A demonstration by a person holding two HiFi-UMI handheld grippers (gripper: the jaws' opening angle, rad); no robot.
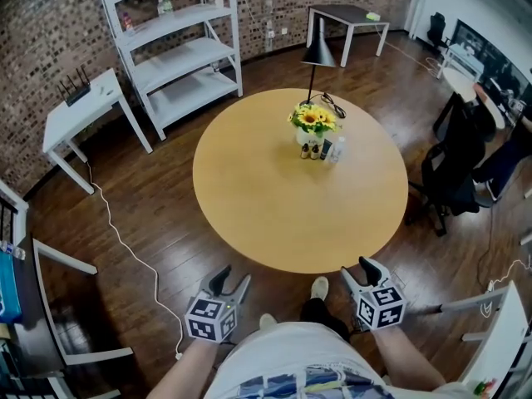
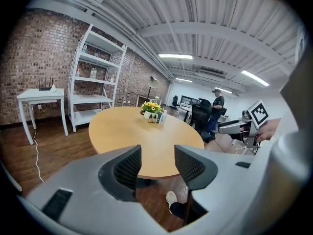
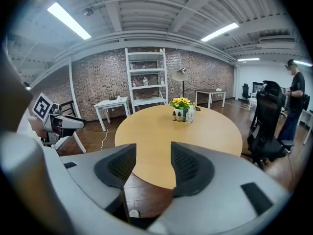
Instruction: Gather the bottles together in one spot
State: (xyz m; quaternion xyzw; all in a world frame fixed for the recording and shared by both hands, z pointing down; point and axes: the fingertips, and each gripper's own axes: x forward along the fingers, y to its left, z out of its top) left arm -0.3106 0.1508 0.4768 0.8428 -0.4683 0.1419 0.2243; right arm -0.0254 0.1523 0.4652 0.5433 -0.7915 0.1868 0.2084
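Four bottles (image 1: 323, 150) stand upright in a tight row on the round wooden surface (image 1: 249, 198), at about one o'clock from its centre, well in from the rim. From nine o'clock to three o'clock the row runs: two small amber bottles (image 1: 309, 150), a slimmer dark bottle (image 1: 326, 149), then a taller clear bottle (image 1: 337, 150) with a pale cap. Sunflowers (image 1: 313, 119) sit just beside them at twelve o'clock.

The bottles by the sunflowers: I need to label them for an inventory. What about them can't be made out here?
- Bottles, all three views: too small and far away to make out labels or contents.
- Their count: they stand packed together and overlapping, in front of the sunflowers.
- Shelf bottles on the white shelf, head view: tiny, and the top shelf is cut off by the picture's edge.
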